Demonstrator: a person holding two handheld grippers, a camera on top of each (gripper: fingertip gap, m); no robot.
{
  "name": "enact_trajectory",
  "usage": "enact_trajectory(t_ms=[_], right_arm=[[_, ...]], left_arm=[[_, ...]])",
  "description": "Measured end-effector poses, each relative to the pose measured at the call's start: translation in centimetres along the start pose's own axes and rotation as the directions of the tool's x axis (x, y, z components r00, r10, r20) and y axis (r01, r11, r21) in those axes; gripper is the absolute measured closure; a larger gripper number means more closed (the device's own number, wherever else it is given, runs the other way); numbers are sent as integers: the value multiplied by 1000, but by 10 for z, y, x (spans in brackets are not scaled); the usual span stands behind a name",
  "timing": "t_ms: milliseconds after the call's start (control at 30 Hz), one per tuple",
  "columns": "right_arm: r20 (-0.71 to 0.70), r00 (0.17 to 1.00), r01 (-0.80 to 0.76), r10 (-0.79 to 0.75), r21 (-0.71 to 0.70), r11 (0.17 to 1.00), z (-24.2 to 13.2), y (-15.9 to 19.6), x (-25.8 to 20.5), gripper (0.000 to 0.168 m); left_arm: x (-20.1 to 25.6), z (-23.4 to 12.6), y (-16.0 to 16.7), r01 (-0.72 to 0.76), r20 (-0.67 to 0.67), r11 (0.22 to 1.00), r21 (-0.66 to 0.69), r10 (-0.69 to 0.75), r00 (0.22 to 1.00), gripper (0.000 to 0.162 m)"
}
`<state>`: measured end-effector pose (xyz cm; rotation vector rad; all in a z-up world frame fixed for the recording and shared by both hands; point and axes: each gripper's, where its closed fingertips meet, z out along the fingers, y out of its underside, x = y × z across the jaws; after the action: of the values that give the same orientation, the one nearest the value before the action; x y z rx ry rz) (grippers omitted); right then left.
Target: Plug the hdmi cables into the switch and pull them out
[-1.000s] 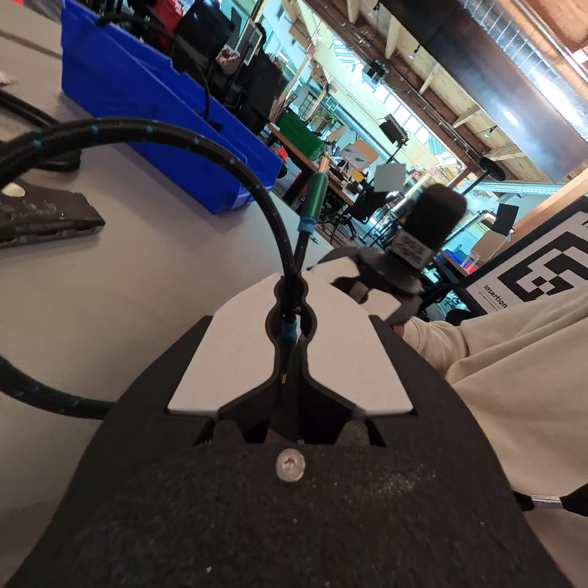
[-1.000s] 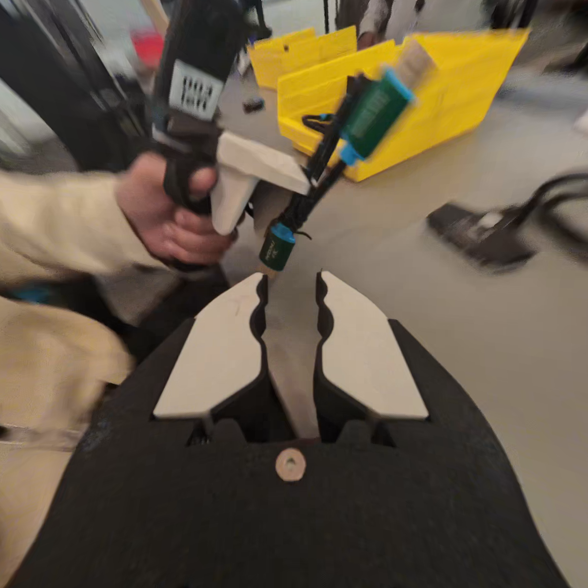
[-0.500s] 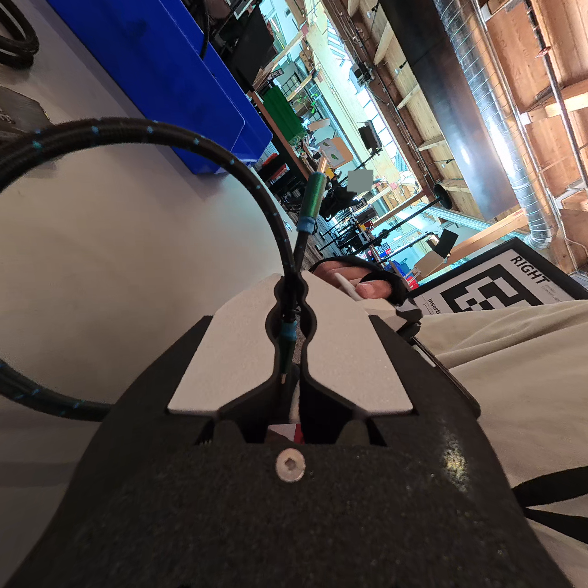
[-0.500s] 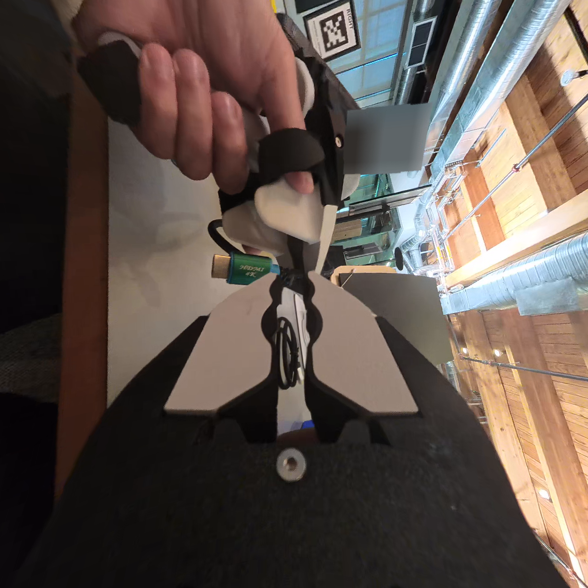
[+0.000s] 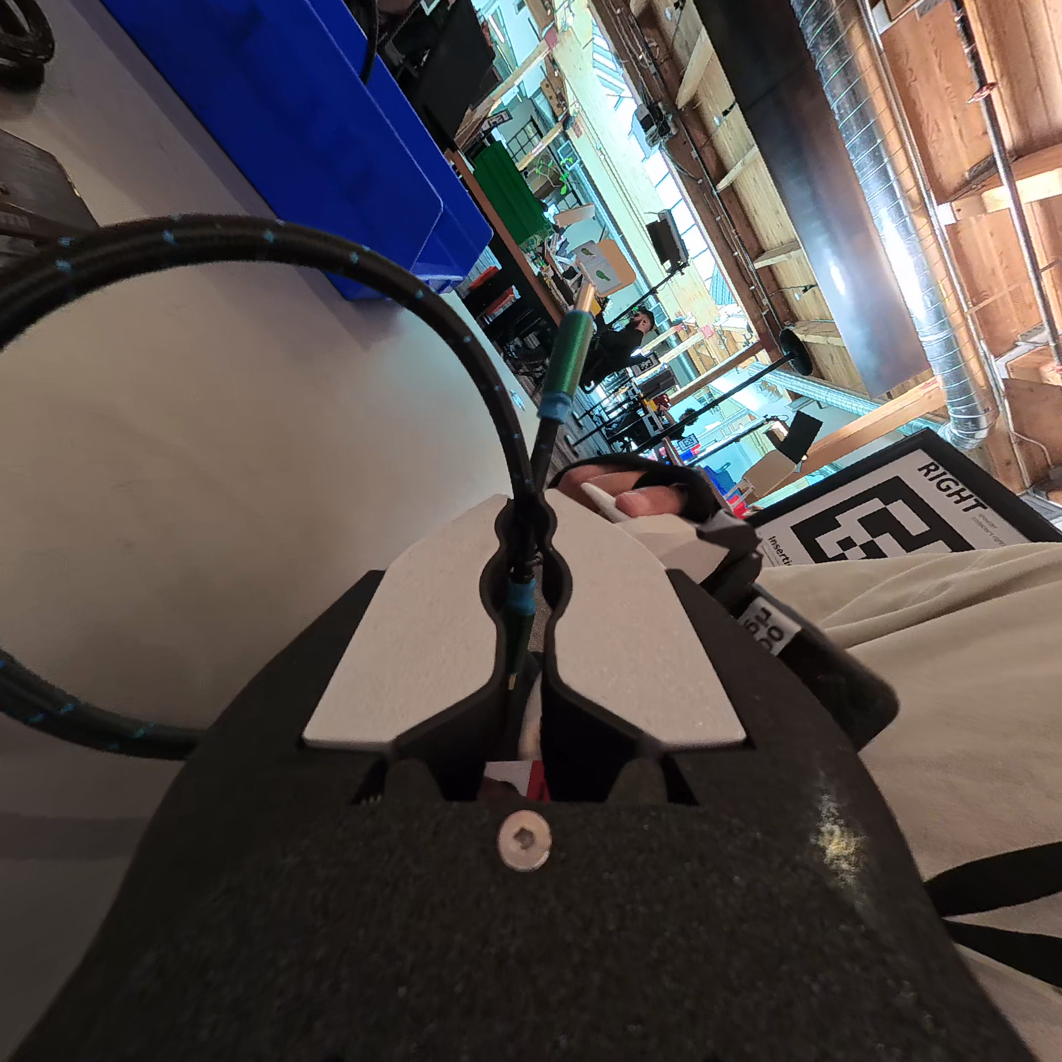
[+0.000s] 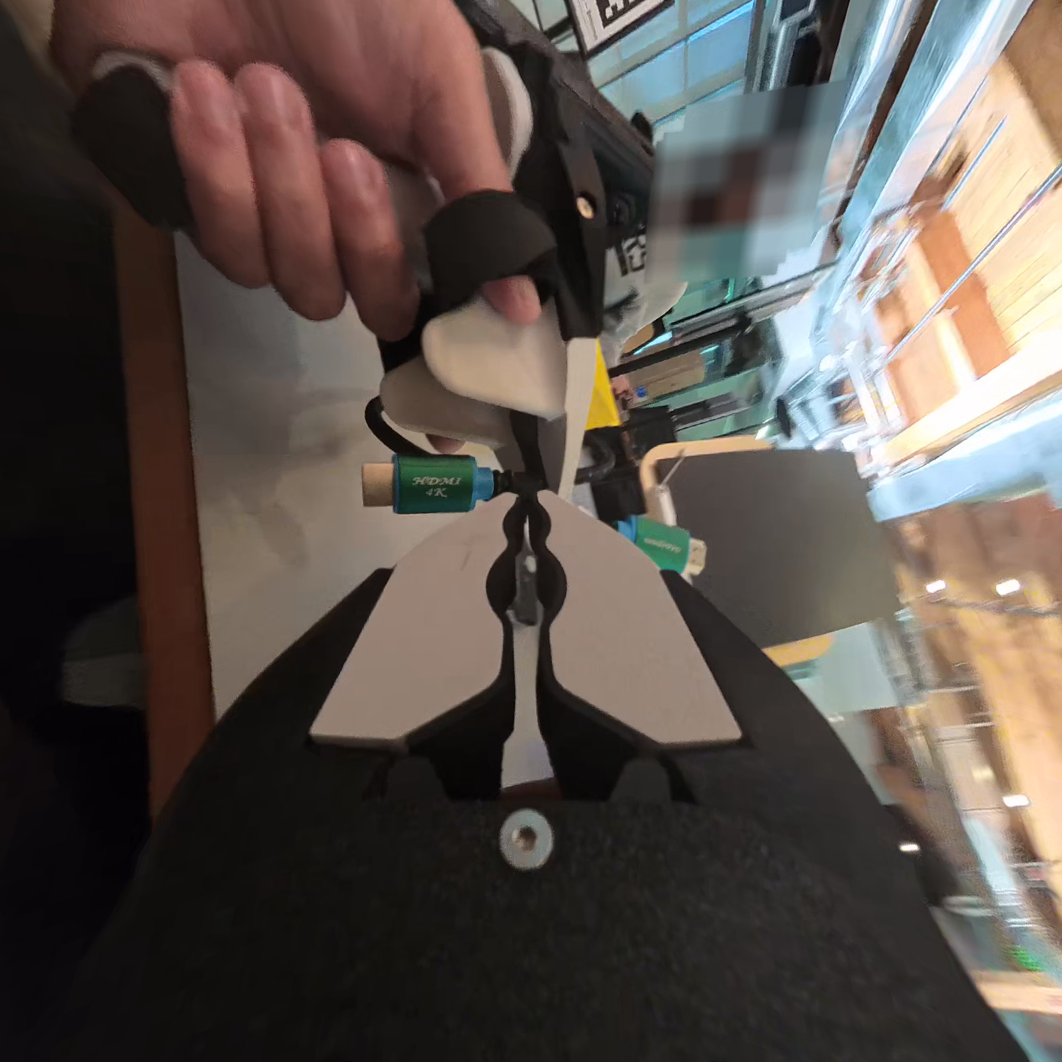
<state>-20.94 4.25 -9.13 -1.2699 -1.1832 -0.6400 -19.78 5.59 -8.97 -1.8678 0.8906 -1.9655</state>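
In the left wrist view the left gripper (image 5: 526,534) has its two white fingers (image 5: 414,626) pressed together on a black braided cable (image 5: 322,253), pinching it at the tips. The cable arches up from the tips and sweeps left in a wide loop over the pale table (image 5: 201,460), then comes back in low at the left edge. A green plug (image 5: 566,362) with a blue collar and a metal tip sticks up and away past the fingertips on a thin black lead, and a second green and blue plug body (image 5: 520,620) sits in the gap behind the pinch. A blue bin (image 5: 299,132) stands on the table farther back. To the right a cream sleeve (image 5: 919,689) fills the edge, with a hand (image 5: 626,494) on the other gripper just beyond the fingertips and a black-framed marker board (image 5: 896,517) behind it. In the right wrist view the right gripper (image 6: 526,506) has its fingers (image 6: 425,632) closed on the thin black lead at the very tips. A green plug with a gold tip (image 6: 428,484) lies sideways just left of the tips, pointing left. Directly ahead, a hand (image 6: 299,149) grips the left gripper's handle, whose white fingers (image 6: 488,373) point down toward the pinch. A second green plug (image 6: 661,543) shows just right of the tips. The switch is in neither view
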Motion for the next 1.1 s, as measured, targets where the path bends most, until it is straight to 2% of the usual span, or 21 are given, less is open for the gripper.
enact_trajectory(t_ms=[67,100,133,167,200,267,333,367,400,433,500,567,600,667,733,767,833,867,933,1033,1100], right_arm=[[67,978,-198,198,2,980,1,0,1,168],[113,935,-336,335,-6,942,1,0,1,168],[170,855,-494,490,-23,869,2,0,1,168],[232,721,-663,653,-46,748,3,-2,2,168],[298,534,-811,791,-83,579,3,-4,2,168],[408,70,-969,910,-189,159,4,-8,4,168],[437,-336,-925,835,-318,-206,6,-7,3,168],[436,-517,-847,736,-380,-370,6,-8,3,168],[432,-664,-746,610,-436,-503,5,-11,3,168],[423,-766,-643,484,-473,-602,5,-12,3,168],[382,-894,-422,234,-542,-727,3,-15,5,168],[373,-927,-259,28,-587,-767,-1,-19,14,168],[374,-927,-245,10,-587,-771,-2,-21,16,168],[397,-915,-311,77,-568,-762,-3,-23,18,168],[438,-862,-472,254,-510,-719,-2,-18,15,168],[456,-800,-588,390,-464,-662,-1,-15,12,168],[469,-588,-808,659,-378,-452,0,-7,4,166],[462,-468,-878,753,-341,-336,1,-3,1,158],[477,-282,-949,833,-269,-167,-2,-2,5,159],[467,-117,-975,876,-223,-12,0,-2,7,159],[468,-77,-974,880,-226,34,2,-3,5,159]], left_arm=[[1,-1,-4,-47,23,999,19,46,999,156],[1,-2,-6,-83,43,996,32,81,996,156],[1,-3,-9,-128,70,991,38,125,990,158],[1,-4,-10,-179,101,983,38,174,980,160],[2,-5,-12,-228,130,973,38,222,966,158],[3,-7,-17,-312,175,949,44,300,938,156],[3,-8,-19,-363,208,931,42,347,914,156],[4,-8,-19,-376,213,926,39,360,908,156],[4,-7,-20,-385,215,922,40,368,905,156],[5,-7,-20,-395,219,918,41,378,900,156],[7,-7,-20,-425,223,904,36,407,886,156],[11,-7,-22,-441,212,896,51,422,881,155],[12,-7,-22,-443,204,895,53,424,882,155],[15,-7,-23,-440,194,896,65,421,886,155],[15,-7,-23,-444,199,894,66,424,883,156],[15,-7,-23,-439,198,896,63,420,886,156],[14,-9,-24,-426,197,902,72,406,892,156],[13,-9,-23,-420,192,905,68,401,895,156],[11,-11,-24,-404,196,912,72,384,902,156],[10,-11,-24,-378,184,923,77,359,915,157],[8,-10,-22,-377,189,924,65,359,914,156]])
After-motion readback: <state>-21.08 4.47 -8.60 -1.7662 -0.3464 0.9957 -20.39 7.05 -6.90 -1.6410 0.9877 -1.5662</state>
